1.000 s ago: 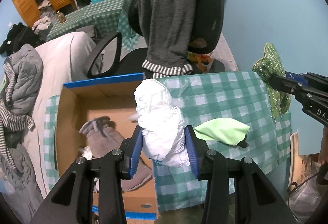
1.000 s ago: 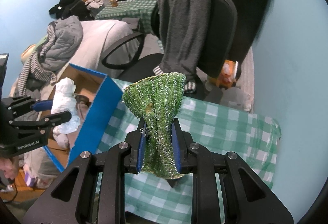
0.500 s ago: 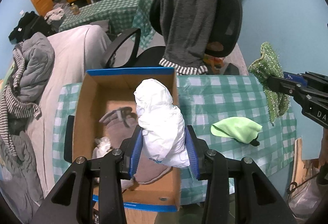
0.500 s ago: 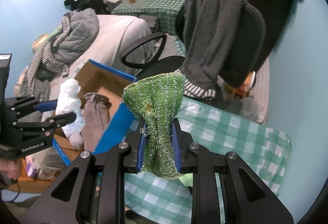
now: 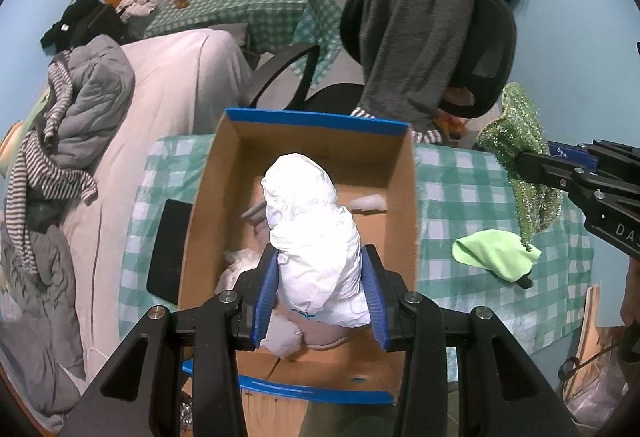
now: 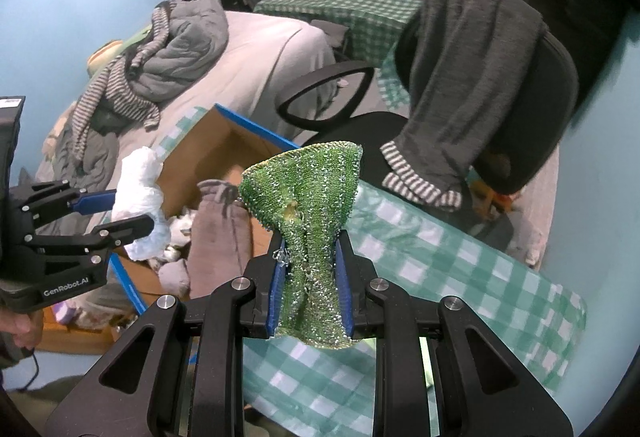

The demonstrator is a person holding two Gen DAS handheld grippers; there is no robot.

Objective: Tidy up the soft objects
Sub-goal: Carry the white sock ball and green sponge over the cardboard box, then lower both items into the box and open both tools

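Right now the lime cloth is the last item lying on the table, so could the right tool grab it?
Probably not yet: the right tool is shut on the sparkly green cloth, so nothing can grip the lime cloth.

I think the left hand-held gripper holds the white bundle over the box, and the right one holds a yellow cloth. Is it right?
Not quite. The right hand-held gripper holds a glittery green cloth, as the right wrist view shows. The white bundle over the box is correct.
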